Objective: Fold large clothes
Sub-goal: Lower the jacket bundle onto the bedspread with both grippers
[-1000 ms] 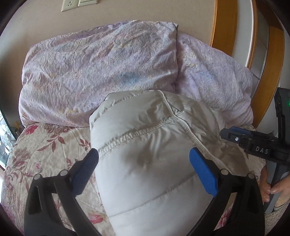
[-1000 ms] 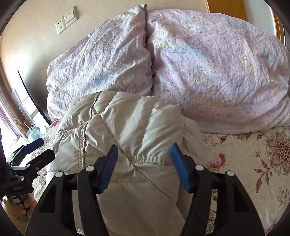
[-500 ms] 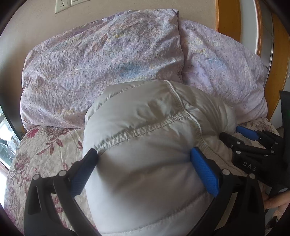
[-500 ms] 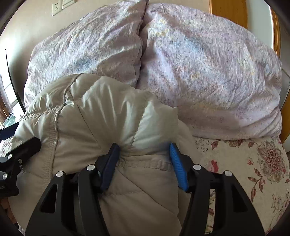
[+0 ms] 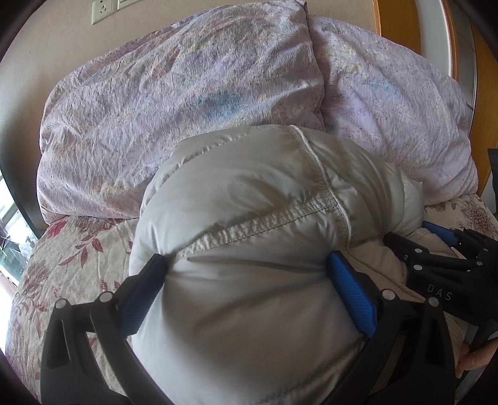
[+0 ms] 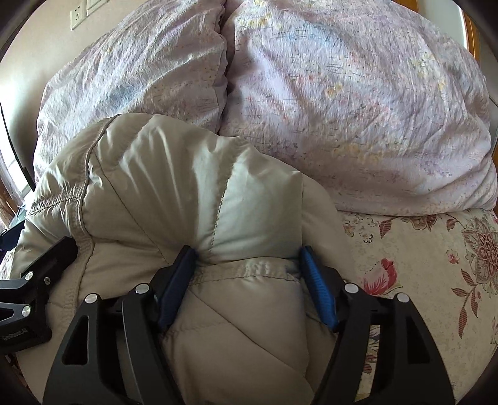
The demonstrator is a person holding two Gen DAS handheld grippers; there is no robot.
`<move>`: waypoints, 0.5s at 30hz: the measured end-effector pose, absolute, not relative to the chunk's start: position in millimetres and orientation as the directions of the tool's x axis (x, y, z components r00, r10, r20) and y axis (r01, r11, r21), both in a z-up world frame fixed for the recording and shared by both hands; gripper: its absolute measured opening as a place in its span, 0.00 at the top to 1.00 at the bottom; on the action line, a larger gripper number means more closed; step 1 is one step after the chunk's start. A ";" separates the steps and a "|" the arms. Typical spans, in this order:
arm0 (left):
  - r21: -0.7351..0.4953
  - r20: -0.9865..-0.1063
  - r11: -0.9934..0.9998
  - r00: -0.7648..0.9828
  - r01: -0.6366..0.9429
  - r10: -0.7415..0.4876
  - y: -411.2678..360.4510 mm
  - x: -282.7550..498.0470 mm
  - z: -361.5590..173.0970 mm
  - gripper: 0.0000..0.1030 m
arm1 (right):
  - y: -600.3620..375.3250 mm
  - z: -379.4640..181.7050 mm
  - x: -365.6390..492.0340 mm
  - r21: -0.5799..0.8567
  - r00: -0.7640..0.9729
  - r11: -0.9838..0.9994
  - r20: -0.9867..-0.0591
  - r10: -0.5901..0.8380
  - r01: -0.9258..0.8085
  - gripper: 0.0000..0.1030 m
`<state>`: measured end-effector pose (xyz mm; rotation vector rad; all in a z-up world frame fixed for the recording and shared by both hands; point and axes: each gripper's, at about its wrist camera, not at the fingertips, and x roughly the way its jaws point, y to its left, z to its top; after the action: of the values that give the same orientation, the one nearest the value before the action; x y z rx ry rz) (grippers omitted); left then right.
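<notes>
Pale grey quilted fabric fills both views: we see a puffy down jacket (image 5: 249, 218) bundled on a floral bedspread (image 5: 62, 249), its far edge pressed against two lilac pillows (image 5: 174, 102) that lean on the wall at twelve o'clock.

In the left wrist view, our left gripper (image 5: 246, 274) has its blue pads spread wide, with the jacket's padded bulk bulging between them; a stitched seam (image 5: 264, 221) runs across just beyond the tips. Both pads press into the cloth at eight and four o'clock, so it is grasping a thick fold of jacket. The other tool shows at three o'clock, touching the jacket's side.

In the right wrist view, our right gripper (image 6: 249, 274) likewise clamps a wad of the jacket (image 6: 174, 187), the pads dimpling the fabric on either side of a hem. The bedspread (image 6: 435, 264) lies bare at three to four o'clock, and the pillows (image 6: 358, 109) rise just behind the jacket. A wall socket (image 6: 76, 14) sits at eleven o'clock.
</notes>
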<state>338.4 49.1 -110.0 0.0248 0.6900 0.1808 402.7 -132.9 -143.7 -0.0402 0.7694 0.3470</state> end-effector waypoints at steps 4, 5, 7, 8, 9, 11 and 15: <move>0.083 -0.630 0.984 0.757 -0.157 0.174 48.5 338.2 -111.5 0.02 | -136.7 -120.1 392.1 0.089 0.731 0.950 -0.618 0.288 -0.299 0.38; 0.082 -0.631 0.984 0.756 -0.157 0.173 48.5 338.4 -111.6 0.02 | -140.4 -111.5 389.1 0.126 0.747 0.944 -0.583 0.319 -0.306 0.39; 0.081 -0.630 0.984 0.757 -0.157 0.173 48.2 338.7 -111.6 0.02 | -140.3 -96.5 388.3 0.165 0.769 0.936 -0.535 0.350 -0.312 0.39; 0.081 -0.630 0.984 0.758 -0.157 0.172 48.1 338.6 -111.9 0.02 | -136.1 -92.5 391.2 0.160 0.767 0.935 -0.537 0.352 -0.317 0.42; 0.079 -0.629 0.985 0.758 -0.156 0.171 48.6 338.7 -111.9 0.02 | -129.4 -90.0 395.3 0.149 0.761 0.933 -0.544 0.355 -0.328 0.45; 0.074 -0.627 0.985 0.761 -0.155 0.167 49.5 338.5 -112.2 0.02 | -118.4 -87.6 402.9 0.119 0.758 0.933 -0.552 0.348 -0.341 0.49; 0.069 -0.619 0.987 0.770 -0.146 0.157 49.4 337.8 -112.2 0.02 | -108.5 -110.6 421.9 0.064 0.729 0.947 -0.622 0.285 -0.316 0.49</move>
<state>337.8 49.4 -112.2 0.0176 0.6728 0.1646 421.9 -108.5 -110.6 -0.0477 0.6774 0.3310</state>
